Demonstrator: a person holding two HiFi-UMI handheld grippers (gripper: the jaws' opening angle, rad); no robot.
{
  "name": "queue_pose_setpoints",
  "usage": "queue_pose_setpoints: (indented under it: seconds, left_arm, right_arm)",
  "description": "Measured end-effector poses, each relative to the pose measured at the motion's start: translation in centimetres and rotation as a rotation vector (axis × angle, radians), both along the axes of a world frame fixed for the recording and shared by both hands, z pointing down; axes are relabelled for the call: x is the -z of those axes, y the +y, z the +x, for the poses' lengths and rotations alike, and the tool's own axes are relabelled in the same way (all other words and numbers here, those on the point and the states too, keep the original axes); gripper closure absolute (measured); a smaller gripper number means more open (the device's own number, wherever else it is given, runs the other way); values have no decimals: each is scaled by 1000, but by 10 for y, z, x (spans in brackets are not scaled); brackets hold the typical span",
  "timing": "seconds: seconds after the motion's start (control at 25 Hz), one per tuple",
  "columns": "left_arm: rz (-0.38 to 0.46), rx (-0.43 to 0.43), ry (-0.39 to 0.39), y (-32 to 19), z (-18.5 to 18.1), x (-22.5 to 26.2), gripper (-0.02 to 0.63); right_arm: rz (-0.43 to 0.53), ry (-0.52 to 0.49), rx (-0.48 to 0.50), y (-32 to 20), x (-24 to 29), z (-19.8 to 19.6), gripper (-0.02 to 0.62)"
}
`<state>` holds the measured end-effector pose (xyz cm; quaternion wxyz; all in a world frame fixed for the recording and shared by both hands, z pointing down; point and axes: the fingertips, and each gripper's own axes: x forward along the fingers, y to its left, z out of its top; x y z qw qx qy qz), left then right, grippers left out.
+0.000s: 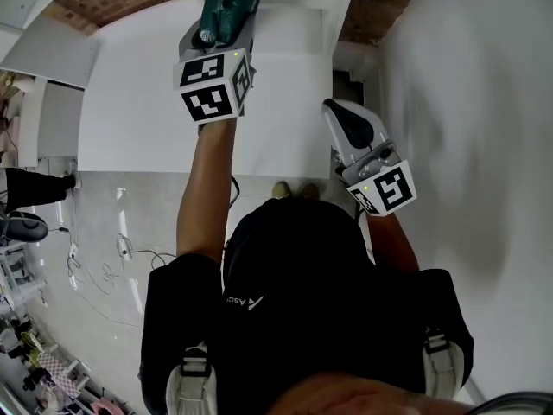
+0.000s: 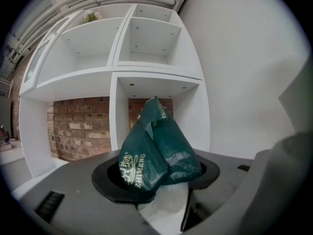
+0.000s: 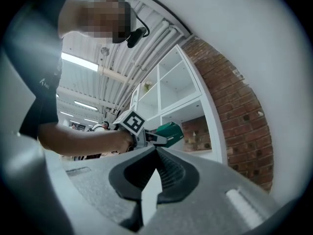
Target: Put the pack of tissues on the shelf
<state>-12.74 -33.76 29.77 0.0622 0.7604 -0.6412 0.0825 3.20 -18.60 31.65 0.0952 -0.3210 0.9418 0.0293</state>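
Observation:
My left gripper (image 1: 226, 26) is raised high and shut on the dark green pack of tissues (image 1: 230, 0). In the left gripper view the pack (image 2: 157, 148) stands pinched between the jaws, its crumpled top pointing at the white shelf unit (image 2: 116, 75). The open compartment just beyond it has a brick back. The right gripper view shows the left gripper (image 3: 146, 137) holding the pack (image 3: 169, 131) out in front of the shelf unit (image 3: 171, 89). My right gripper (image 1: 342, 118) hangs lower at the right, shut with nothing in it.
A white wall (image 1: 467, 102) runs close along the right. Brick wall (image 3: 234, 111) shows behind and beside the shelf. A small plant (image 2: 91, 16) sits in the top left compartment. Cables (image 1: 130, 253) lie on the grey floor, and an office chair (image 1: 22, 225) stands far left.

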Motion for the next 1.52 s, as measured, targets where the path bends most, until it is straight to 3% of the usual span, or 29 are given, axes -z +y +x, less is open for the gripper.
queue_pose_setpoints:
  seconds: [0.44, 0.88, 1.2, 1.52]
  left_arm:
    - [-121, 51, -50, -96, -10, -11, 350]
    - [-206, 90, -75, -130, -17, -36, 338]
    - [-151, 109, -77, -131, -19, -30, 291]
    - [13, 130, -153, -129, -18, -15, 211]
  right_arm:
    - [-52, -8, -26, -20, -12, 7, 595]
    - [-60, -21, -43, -24, -15, 10, 595]
    - [-70, -12, -57, -21, -15, 8, 595]
    - [-77, 6, -67, -18, -20, 10, 595]
